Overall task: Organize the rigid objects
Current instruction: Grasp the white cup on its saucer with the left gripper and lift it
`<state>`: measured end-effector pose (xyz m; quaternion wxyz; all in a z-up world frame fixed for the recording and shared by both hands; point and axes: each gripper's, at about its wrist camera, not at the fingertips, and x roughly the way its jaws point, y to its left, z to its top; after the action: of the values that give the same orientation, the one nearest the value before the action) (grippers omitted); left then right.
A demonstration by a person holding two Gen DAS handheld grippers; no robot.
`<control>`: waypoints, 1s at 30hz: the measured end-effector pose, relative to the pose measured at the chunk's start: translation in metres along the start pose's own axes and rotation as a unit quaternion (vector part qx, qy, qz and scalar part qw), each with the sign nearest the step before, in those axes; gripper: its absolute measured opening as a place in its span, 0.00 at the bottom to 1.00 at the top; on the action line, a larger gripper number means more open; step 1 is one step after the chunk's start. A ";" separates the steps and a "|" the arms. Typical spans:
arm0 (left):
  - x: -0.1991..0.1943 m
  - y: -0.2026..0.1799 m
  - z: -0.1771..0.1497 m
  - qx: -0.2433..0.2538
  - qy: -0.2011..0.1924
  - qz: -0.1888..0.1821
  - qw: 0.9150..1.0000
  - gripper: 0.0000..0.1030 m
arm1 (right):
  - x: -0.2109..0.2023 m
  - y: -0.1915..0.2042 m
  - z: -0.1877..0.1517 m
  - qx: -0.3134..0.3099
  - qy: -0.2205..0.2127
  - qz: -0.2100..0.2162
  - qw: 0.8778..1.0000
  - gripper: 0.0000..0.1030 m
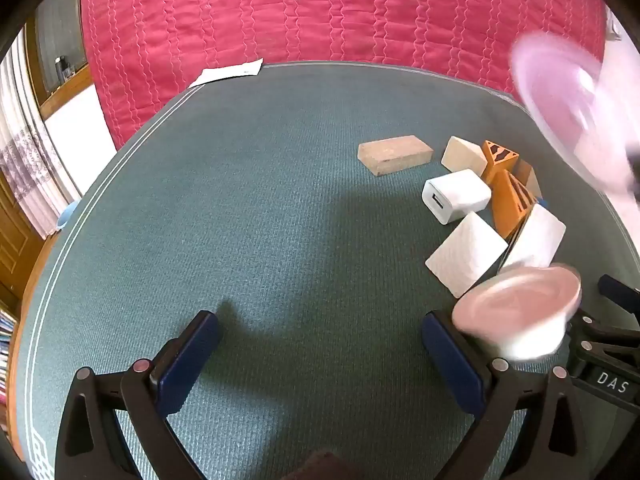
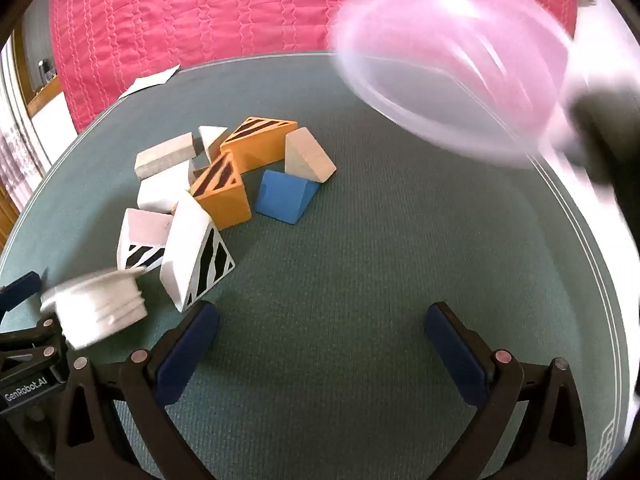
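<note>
Both my tongs stand wide, nothing between pads: left gripper (image 1: 320,360) and right gripper (image 2: 322,354) hover over green woven table mat (image 2: 380,260).

Pile of rigid blocks (image 2: 224,188) lies loose on mat: orange striped wedges, blue wedge (image 2: 286,196), white zebra-striped wedges, tan wooden brick (image 1: 394,154) just apart.

Blurred translucent pink bowl (image 2: 448,68) tilts in air at right; small white-and-pink tub (image 1: 520,316) beside left gripper, also blurred.

I judge sorting not begun; nothing grouped or contained.

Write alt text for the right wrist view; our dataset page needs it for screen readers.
The open, empty right gripper points down at a green table mat. A cluster of wedge blocks, orange, white, striped and blue, lies ahead on the left. A blurred translucent pink bowl fills the upper right.
</note>
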<state>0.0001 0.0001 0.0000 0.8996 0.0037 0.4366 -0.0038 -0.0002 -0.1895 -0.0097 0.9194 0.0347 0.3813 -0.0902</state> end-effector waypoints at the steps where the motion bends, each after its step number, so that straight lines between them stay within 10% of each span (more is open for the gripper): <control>1: 0.000 0.000 0.000 0.000 -0.001 0.000 1.000 1.00 | 0.000 -0.001 0.000 0.003 -0.006 0.004 1.000 1.00; 30: 0.002 -0.001 0.000 0.002 0.000 0.004 1.000 1.00 | 0.000 -0.001 -0.001 0.004 -0.008 0.005 1.000 1.00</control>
<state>0.0010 -0.0005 -0.0019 0.8995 0.0068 0.4368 -0.0012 -0.0014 -0.1903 -0.0103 0.9229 0.0398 0.3730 -0.0873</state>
